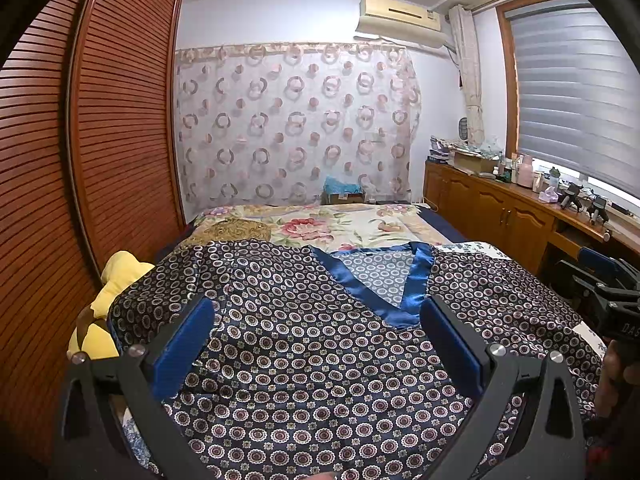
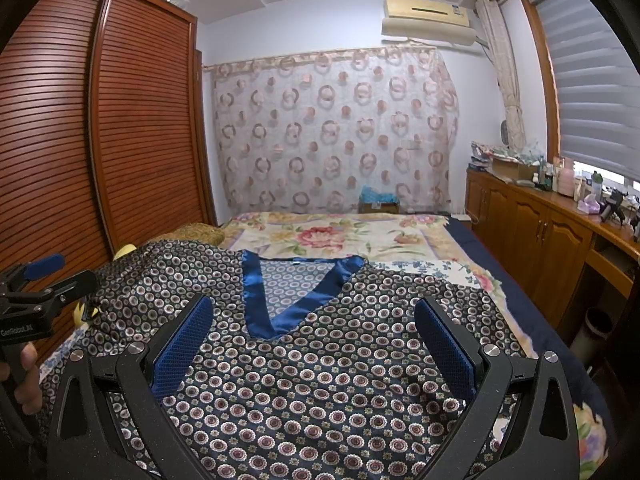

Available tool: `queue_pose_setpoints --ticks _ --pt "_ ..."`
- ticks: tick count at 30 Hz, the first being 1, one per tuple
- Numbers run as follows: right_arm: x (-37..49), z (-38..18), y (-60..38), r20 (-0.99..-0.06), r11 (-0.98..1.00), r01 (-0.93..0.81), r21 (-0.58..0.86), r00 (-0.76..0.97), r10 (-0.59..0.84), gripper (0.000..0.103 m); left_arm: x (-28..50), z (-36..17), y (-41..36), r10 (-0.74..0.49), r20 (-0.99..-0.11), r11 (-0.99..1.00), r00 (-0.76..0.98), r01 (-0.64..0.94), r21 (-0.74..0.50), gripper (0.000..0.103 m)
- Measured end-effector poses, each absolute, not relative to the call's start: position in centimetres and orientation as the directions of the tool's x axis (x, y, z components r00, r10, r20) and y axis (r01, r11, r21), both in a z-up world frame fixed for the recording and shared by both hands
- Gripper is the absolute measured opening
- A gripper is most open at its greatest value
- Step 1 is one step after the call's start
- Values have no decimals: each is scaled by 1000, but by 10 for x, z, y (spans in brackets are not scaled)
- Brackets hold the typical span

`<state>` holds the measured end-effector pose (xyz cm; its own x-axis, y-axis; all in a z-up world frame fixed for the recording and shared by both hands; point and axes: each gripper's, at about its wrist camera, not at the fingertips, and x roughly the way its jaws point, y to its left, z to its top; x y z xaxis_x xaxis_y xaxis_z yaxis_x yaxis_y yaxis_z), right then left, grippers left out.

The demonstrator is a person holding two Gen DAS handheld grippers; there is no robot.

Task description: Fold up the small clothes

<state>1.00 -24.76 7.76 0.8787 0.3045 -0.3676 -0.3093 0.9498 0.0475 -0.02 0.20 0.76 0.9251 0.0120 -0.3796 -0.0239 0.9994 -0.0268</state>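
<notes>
Bedroom with a louvred wooden wardrobe (image 1: 80,140) to the left of both grippers, a ring-patterned curtain (image 1: 296,120) straight ahead on the far wall, and a low wooden cabinet (image 2: 532,232) along the window side to the right. The bed (image 2: 340,236), covered by a floral quilt, extends forward from the grippers. A dark patterned top (image 1: 320,360) with a blue satin V-neck trim (image 1: 400,292) lies spread flat on the bed, directly below and ahead of both grippers, neckline pointing away. The left gripper (image 1: 318,344) hovers over the garment's body with its blue-padded fingers (image 1: 184,344) wide apart, nothing between them. The right gripper (image 2: 314,344) is likewise spread wide above the cloth, its fingers (image 2: 444,344) empty; the V-neck lies just ahead of it, slightly left. A yellow soft toy (image 1: 116,280) sits beyond the left gripper's left finger, partly under the garment's sleeve. Containers: a cardboard box (image 2: 378,204) far ahead at the foot of the curtain holds teal material; a second open box (image 1: 474,162) on the cabinet top, ahead and right, has contents too small to tell. Bottles and jars (image 2: 566,176) stand near it.
</notes>
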Motion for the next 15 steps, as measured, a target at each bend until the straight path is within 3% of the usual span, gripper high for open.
queue_pose_setpoints --ticks 15 --pt "11 79 -246 -369 950 -308 48 878 304 103 -4 9 -2 18 -372 999 928 -27 -19 103"
